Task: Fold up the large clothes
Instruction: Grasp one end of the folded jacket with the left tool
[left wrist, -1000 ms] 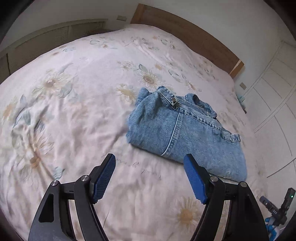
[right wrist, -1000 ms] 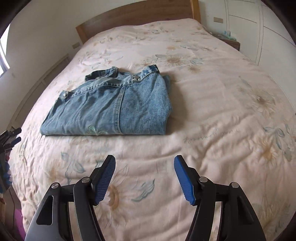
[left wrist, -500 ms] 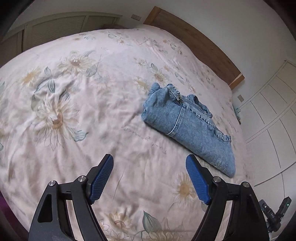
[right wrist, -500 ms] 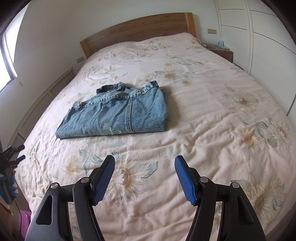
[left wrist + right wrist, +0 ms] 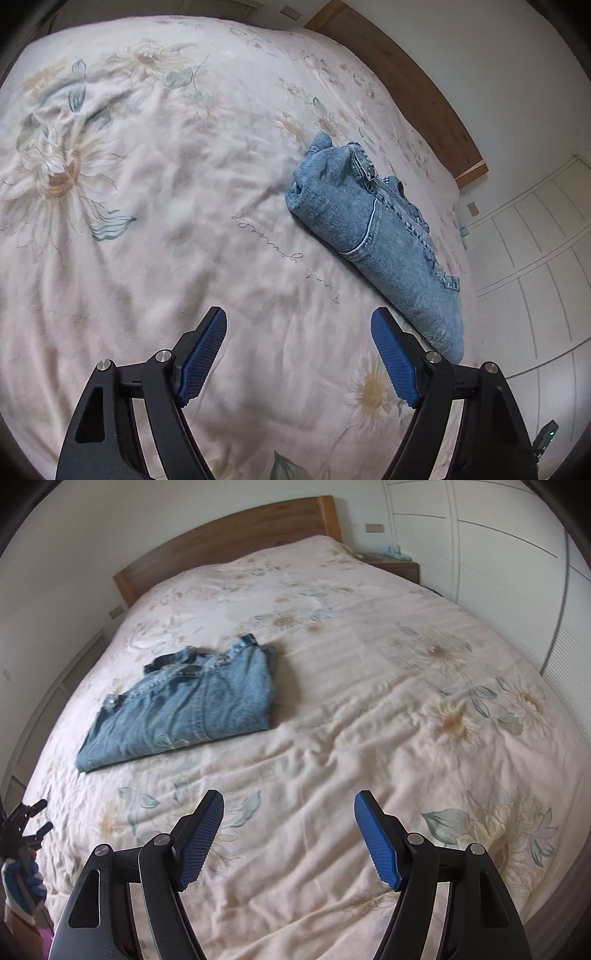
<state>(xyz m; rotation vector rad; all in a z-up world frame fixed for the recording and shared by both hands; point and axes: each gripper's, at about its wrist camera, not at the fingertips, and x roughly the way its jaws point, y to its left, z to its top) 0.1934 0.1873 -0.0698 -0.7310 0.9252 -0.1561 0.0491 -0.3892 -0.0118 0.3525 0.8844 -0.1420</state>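
— While the left gripper [image 5: 298, 354] hangs over the flowered bedspread [image 5: 147, 221], how do its jaws stand?

— Spread wide, with only bedding between the blue pads [image 5: 201, 360]. It points down and forward at the cover, touching no cloth. The folded denim garment [image 5: 373, 236] lies ahead and to the right, flat on the bed, its near corner just beyond the right-hand finger (the waistband with its metal button faces the wooden headboard [image 5: 406, 85]).

— And against the earlier pictures from that camera?

— The garment sits farther right and reads smaller; a second ago it filled the middle, close before the fingers. More open bedspread now shows on the left, so the gripper has drawn back and swung away from the denim.

— Now the right wrist view.

— The right gripper [image 5: 289, 832] hovers above the foot end of the bed, jaws likewise wide apart and holding nothing. The denim garment [image 5: 184, 705] lies well ahead and to the left, folded into a neat rectangle. At the far left edge a gloved hand [image 5: 20, 882] grips the other tool.

— What differs there?

— The garment has slid from centre toward the left of the view and looks farther off, its fold unchanged. More of the white wardrobe doors [image 5: 498, 572] shows on the right.
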